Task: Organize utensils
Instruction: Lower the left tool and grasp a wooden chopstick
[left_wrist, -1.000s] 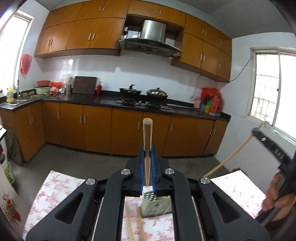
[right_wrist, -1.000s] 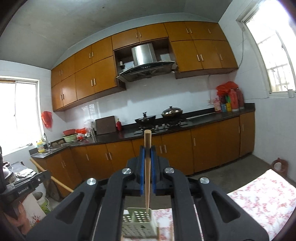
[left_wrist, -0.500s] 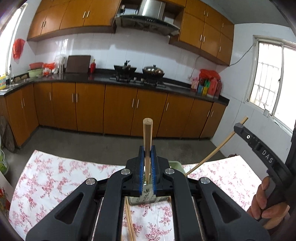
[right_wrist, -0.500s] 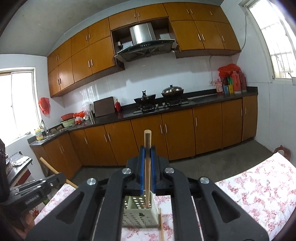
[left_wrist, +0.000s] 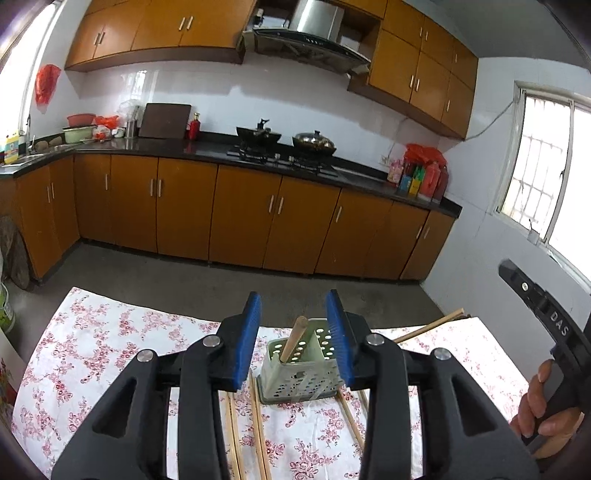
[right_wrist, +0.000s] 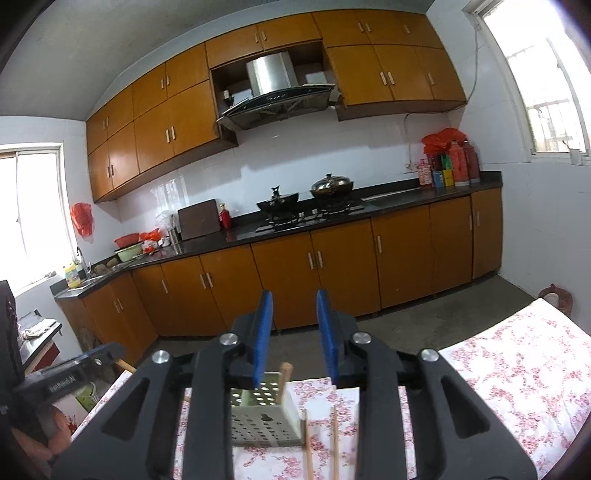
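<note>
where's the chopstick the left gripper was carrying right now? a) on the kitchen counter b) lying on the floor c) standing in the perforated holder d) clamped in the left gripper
c: the left gripper is open with nothing between its blue pads, and a chopstick leans inside the green perforated holder on the floral tablecloth.

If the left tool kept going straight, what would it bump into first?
Probably the green holder with the chopstick standing in it; both sit just ahead between the open left tool fingers. Depth is unclear.
</note>
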